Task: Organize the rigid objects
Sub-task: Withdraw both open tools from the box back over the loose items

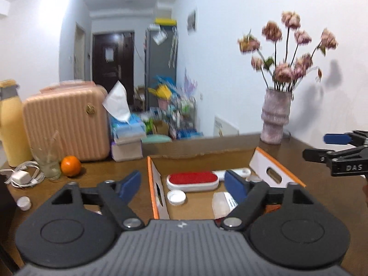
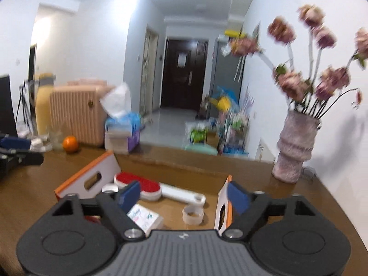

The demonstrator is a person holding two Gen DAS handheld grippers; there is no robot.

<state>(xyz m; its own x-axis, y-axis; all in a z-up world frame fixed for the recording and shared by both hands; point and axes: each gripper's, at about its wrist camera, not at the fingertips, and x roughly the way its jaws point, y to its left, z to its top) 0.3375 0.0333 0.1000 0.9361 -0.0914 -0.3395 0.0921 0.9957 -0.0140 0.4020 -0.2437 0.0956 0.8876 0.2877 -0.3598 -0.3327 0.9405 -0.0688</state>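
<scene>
Off to your left on the tabletop [image 1: 96,179], the white cap [image 1: 23,202] sits outside the box [image 1: 153,184]; your left gripper [image 1: 182,184] is nearer, both grippers spread and empty.

The left gripper [image 1: 182,184] was black with blue pads [image 1: 130,185], round silver screws and a grey ribbed body. The right gripper [image 2: 184,196] looked the same, with white letters "DAS" on its side.

open cardboard box [image 1: 153,184] on table, red-faced white brush [image 1: 192,180], white cap [image 1: 176,197], tape roll [image 2: 193,214] lying inside
</scene>
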